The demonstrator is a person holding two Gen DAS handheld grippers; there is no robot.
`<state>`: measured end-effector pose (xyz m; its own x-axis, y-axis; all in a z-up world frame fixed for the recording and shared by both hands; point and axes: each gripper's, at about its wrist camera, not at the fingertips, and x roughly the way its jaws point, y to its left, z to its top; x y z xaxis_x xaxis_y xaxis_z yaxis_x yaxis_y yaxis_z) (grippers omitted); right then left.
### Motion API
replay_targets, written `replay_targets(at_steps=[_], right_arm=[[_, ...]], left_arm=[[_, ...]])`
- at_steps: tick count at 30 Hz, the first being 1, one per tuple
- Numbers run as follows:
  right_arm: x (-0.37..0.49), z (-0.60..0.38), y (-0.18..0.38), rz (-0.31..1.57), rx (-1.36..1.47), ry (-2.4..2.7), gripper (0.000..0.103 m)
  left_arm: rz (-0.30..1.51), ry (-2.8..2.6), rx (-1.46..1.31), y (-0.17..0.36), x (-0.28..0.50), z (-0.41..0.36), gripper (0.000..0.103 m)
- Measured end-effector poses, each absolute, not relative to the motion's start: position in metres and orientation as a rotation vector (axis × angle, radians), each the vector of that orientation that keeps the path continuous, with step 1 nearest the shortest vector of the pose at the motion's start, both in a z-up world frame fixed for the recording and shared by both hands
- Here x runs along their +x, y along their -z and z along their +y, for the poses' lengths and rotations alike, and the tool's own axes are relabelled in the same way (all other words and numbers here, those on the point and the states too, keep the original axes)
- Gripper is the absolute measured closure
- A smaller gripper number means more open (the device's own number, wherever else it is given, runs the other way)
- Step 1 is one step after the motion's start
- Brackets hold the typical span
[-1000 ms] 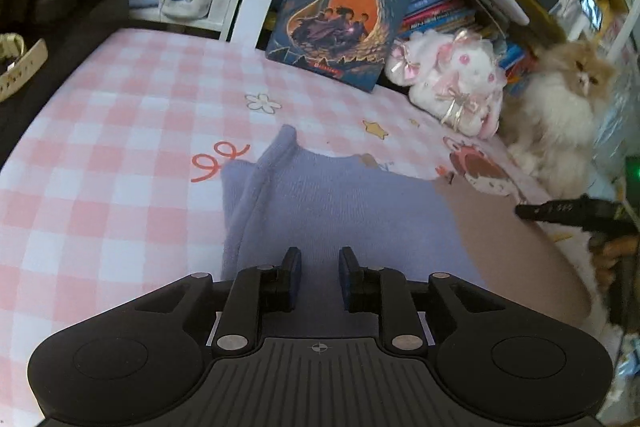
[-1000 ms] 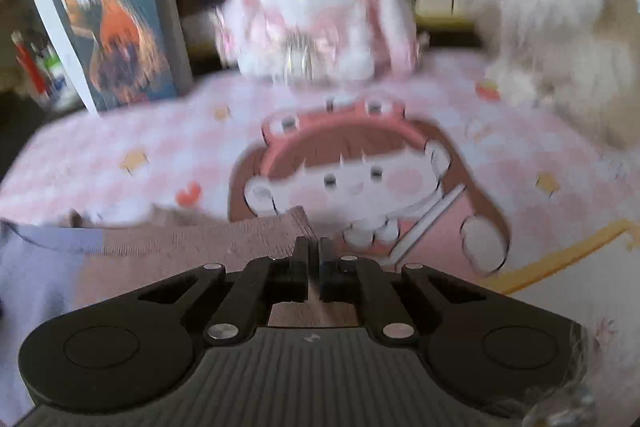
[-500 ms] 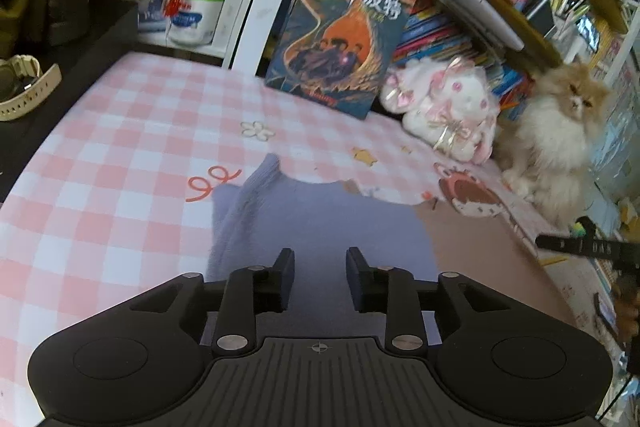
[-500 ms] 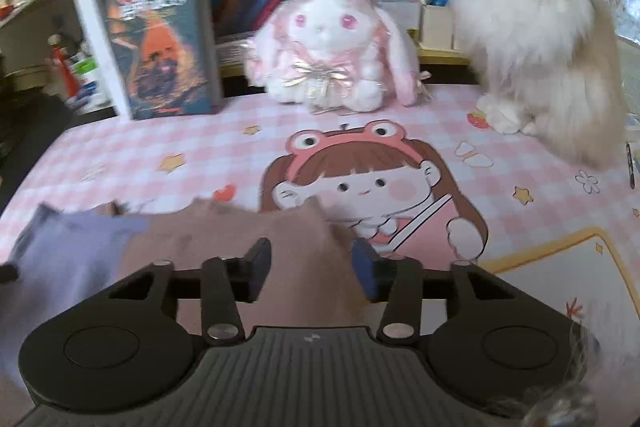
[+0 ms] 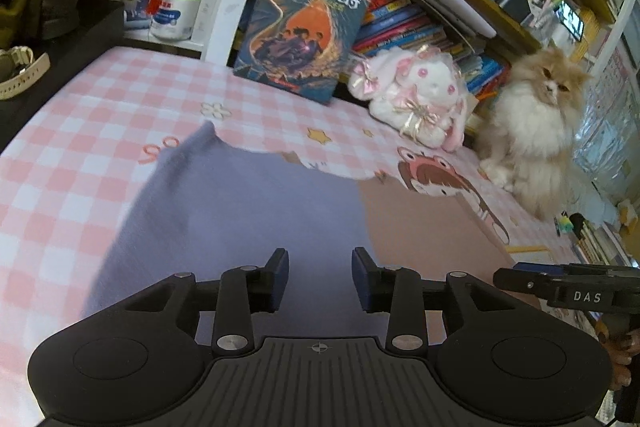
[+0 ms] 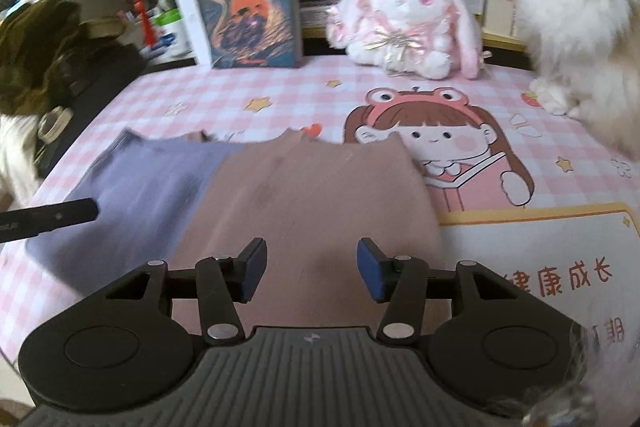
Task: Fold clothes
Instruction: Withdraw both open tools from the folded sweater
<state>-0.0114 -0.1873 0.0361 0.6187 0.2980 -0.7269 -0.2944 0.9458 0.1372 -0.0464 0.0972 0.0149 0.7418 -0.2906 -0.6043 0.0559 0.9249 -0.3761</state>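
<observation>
A two-tone garment lies flat on the pink checked mat [image 5: 80, 131]. Its lavender half [image 5: 240, 211] is on the left and its dusty-pink half [image 6: 312, 203] on the right; both show in the right wrist view, lavender half [image 6: 152, 183]. My left gripper [image 5: 319, 279] is open and empty, above the lavender half. My right gripper [image 6: 311, 269] is open and empty, above the dusty-pink half. The right gripper's finger also shows in the left wrist view [image 5: 560, 283].
A fluffy cat [image 6: 576, 15] sits at the mat's back right. A white plush rabbit [image 6: 404, 27] and an upright book [image 6: 252, 7] stand along the back by bookshelves. A pen holder [image 5: 172, 11] and a watch [image 5: 20, 71] lie at the left.
Both grippers opened and let go of the garment, then lifted and drew back from it. The garment now lies flat on the mat.
</observation>
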Motion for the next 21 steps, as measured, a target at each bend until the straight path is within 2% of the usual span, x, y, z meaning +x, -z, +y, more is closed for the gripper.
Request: replay_targets(at_steps=[8, 10, 13, 15, 16, 21], right_arm=[[-0.033, -0.216, -0.026, 0.885, -0.049, -0.396, 0.049], [-0.040, -0.224, -0.025, 0.889, -0.057, -0.426, 0.045], [-0.044, -0.236, -0.027, 0.881, -0.058, -0.462, 0.034], [-0.047, -0.246, -0.028, 0.877, -0.054, -0.468, 0.026], [-0.048, -0.251, -0.028, 0.875, -0.053, -0.470, 0.026], [-0.056, -0.269, -0.023, 0.892, -0.063, -0.506, 0.024]], left_arm=[[0.751, 0.150, -0.312, -0.018, -0.076, 0.037, 0.067], [0.756, 0.129, -0.316, -0.017, -0.084, 0.025, 0.067], [0.759, 0.086, -0.314, -0.018, -0.097, 0.008, 0.067], [0.755, 0.040, -0.322, -0.018, -0.106, 0.000, 0.056], [0.752, 0.016, -0.327, -0.018, -0.110, -0.003, 0.048], [0.761, -0.087, -0.375, -0.017, -0.129, -0.011, 0.041]])
